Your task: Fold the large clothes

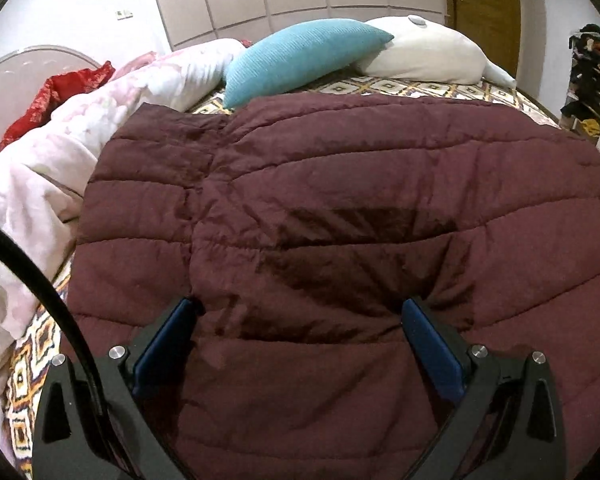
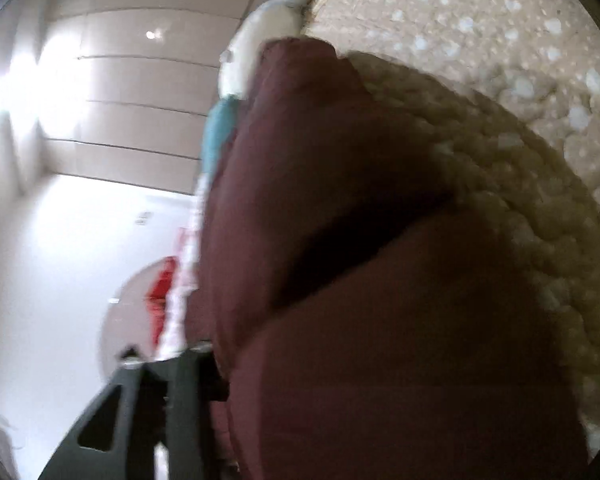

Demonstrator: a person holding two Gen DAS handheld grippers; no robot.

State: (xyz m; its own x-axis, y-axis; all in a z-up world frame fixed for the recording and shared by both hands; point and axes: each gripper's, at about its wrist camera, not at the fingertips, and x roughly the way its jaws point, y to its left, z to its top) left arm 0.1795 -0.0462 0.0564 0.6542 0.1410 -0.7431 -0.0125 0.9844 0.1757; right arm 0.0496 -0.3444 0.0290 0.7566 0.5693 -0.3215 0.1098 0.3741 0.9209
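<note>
Left claw [image 1: 300,320] released, maroon quilted coat [image 1: 340,208] spread beneath; right claw [image 2: 220,380] state unclear, coat alongside.

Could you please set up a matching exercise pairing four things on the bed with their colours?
Things:
1. quilted jacket
2. front pillow
3. back pillow
4. crumpled cloth at the far left

Colours:
A. white
B. red
C. maroon
D. teal

Pairs: 1-C, 2-D, 3-A, 4-B
</note>
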